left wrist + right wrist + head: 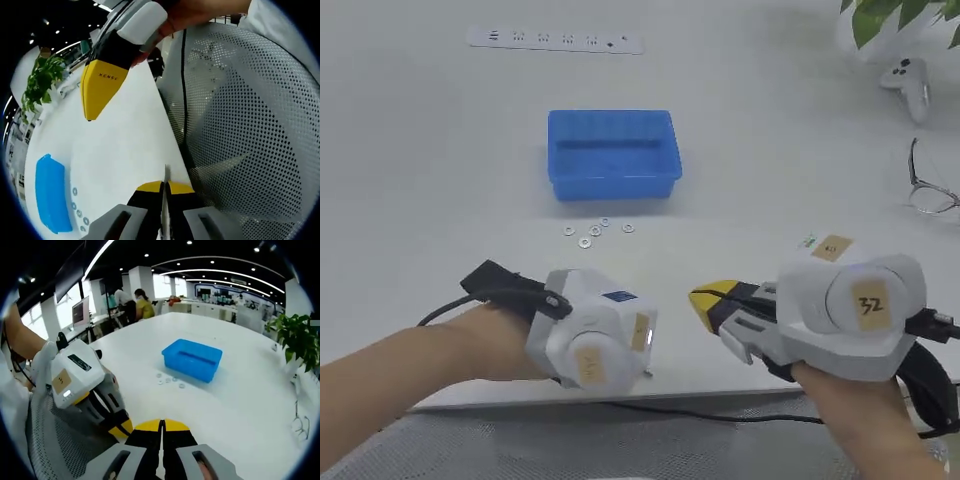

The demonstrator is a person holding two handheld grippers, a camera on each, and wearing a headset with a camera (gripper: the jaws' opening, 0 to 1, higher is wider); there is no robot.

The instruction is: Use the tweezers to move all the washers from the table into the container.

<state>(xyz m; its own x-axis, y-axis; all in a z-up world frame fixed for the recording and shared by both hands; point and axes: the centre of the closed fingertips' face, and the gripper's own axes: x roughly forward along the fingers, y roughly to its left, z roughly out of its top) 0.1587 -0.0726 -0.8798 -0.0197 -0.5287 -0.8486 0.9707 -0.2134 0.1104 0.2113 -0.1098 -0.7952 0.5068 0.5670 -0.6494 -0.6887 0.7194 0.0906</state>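
Head view: the left gripper (605,335), a white plastic shell, hides its own fingers. The right gripper (708,300) shows blunt yellow fingers pressed together. Well beyond both sets of fingers lie the small silvery ring washers (595,232), loose on the smooth white surface (440,180). Just past them stands the blue rectangular plastic container (613,152). Far off lies a white power strip (555,40).

Left gripper view: the yellow fingers are clamped on thin metal tweezers (165,175), whose point pokes out between them. Washers and container sit to their left, and perforated grey mesh (240,125) to their right.

Right gripper view: the fingers are closed, with nothing between them. The left gripper is close on their left, and the washers lie ahead, just before the container. A leafy green plant (295,337) stands far right in a bright open office.
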